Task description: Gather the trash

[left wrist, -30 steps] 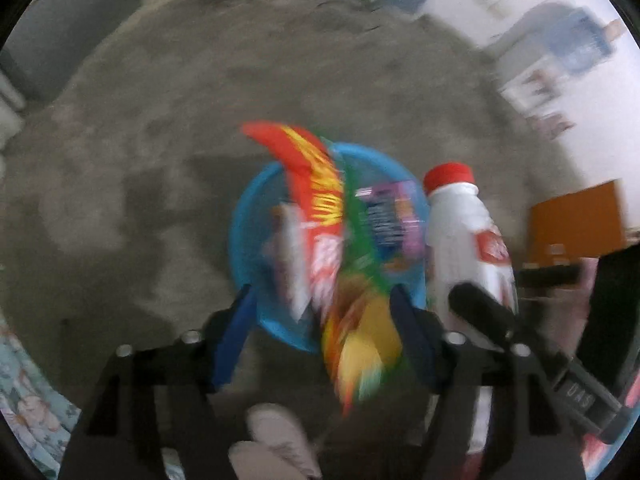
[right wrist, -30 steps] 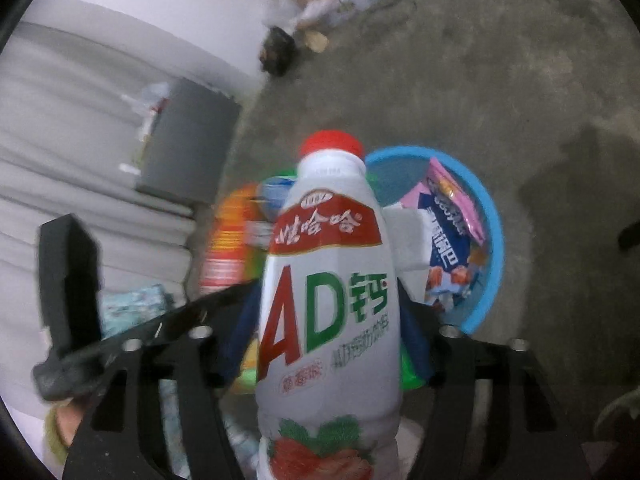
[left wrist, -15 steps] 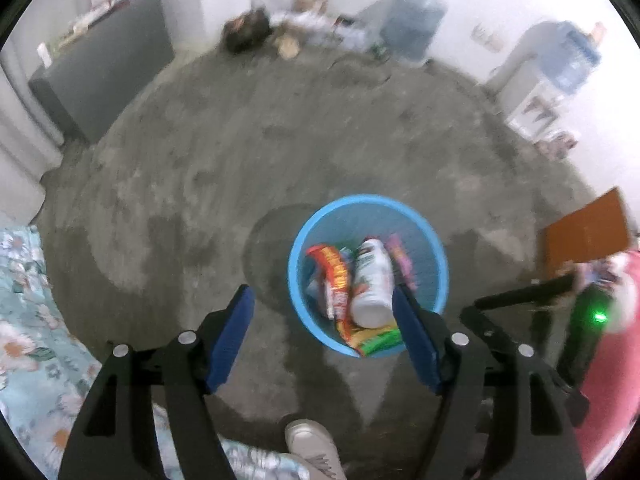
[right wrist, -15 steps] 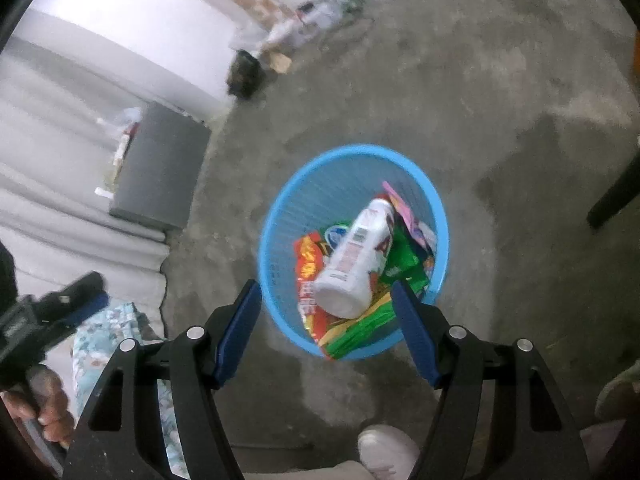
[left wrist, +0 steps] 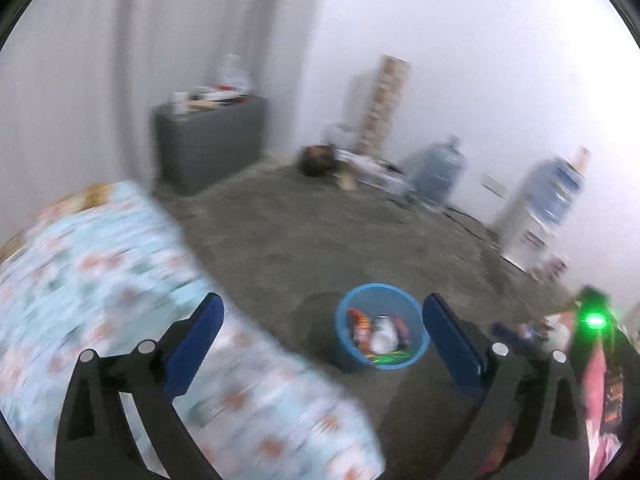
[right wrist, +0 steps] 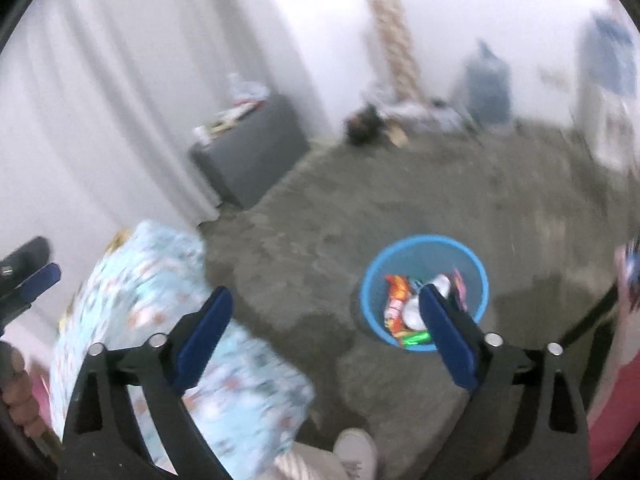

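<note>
Grey, mottled concrete floor (left wrist: 304,240) fills the middle of both blurred views, and on it stands a round blue basket (left wrist: 382,326), upright and well apart from the walls. Inside the basket lies the collected trash: a white bottle (left wrist: 382,334) on its side, a red and orange snack wrapper (right wrist: 396,298) to its left and a green wrapper (right wrist: 416,336) at the near rim, all packed together. The left gripper (left wrist: 320,340) hangs above the floor with its blue-padded jaws opening wide and nothing between them; the basket shows in the gap, far below. The right gripper (right wrist: 324,328) likewise has its jaws opening wide and grips nothing, its right finger overlapping the basket's edge in the view only. A bed with a pale blue floral cover (left wrist: 120,280) lies to the left of the basket. A white shoe (right wrist: 356,454) shows at the bottom of the right wrist view. Farther back, a dark grey cabinet (left wrist: 210,140) stands against pale curtains (left wrist: 100,60), and large blue water jugs (left wrist: 438,172) sit along the white wall.
</note>
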`<control>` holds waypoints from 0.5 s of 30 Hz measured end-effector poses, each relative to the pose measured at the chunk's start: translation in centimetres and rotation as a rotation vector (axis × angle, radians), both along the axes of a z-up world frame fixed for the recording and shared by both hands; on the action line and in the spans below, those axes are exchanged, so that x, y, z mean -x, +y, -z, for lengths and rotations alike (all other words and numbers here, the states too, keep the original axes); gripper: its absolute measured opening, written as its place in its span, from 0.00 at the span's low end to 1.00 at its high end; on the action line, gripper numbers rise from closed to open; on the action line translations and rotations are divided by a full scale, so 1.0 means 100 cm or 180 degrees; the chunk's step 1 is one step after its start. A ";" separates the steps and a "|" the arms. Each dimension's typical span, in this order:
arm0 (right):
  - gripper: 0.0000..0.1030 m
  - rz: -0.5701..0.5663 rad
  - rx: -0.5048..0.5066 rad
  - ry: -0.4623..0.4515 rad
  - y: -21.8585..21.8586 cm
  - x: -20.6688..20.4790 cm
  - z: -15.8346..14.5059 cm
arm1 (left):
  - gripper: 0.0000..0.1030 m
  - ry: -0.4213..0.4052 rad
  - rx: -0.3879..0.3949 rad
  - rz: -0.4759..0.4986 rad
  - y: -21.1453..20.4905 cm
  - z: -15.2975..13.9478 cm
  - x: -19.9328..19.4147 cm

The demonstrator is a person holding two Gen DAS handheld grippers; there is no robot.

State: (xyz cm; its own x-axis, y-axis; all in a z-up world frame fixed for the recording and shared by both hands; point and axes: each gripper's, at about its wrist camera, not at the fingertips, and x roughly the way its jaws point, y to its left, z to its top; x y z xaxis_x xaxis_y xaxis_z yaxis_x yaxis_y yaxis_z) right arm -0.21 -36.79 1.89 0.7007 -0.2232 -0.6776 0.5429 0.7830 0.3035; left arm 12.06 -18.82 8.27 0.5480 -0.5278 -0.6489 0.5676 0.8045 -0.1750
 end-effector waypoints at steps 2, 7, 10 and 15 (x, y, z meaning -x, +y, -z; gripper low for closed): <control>0.92 -0.0232 0.0152 -0.0032 0.028 0.001 -0.014 | 0.95 -0.0072 -0.0026 -0.0350 0.040 -0.006 0.013; 0.92 -0.0566 0.0494 0.0059 0.090 0.002 -0.036 | 0.95 -0.0341 -0.0283 -0.1032 0.113 -0.008 0.046; 0.92 -0.0813 0.0709 0.0083 0.129 0.004 -0.044 | 0.95 -0.0585 -0.0587 -0.1277 0.137 0.000 0.073; 0.92 -0.1026 0.1164 0.0150 0.177 0.018 -0.038 | 0.95 -0.0537 -0.0786 -0.1605 0.170 0.030 0.108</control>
State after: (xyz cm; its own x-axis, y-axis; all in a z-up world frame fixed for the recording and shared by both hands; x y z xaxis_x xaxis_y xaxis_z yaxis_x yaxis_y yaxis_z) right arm -2.02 -19.09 5.68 0.7438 -0.2294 -0.6279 0.2619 0.9642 -0.0419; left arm 1.28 -1.78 5.31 0.7987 -0.0194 -0.6015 0.1079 0.9879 0.1115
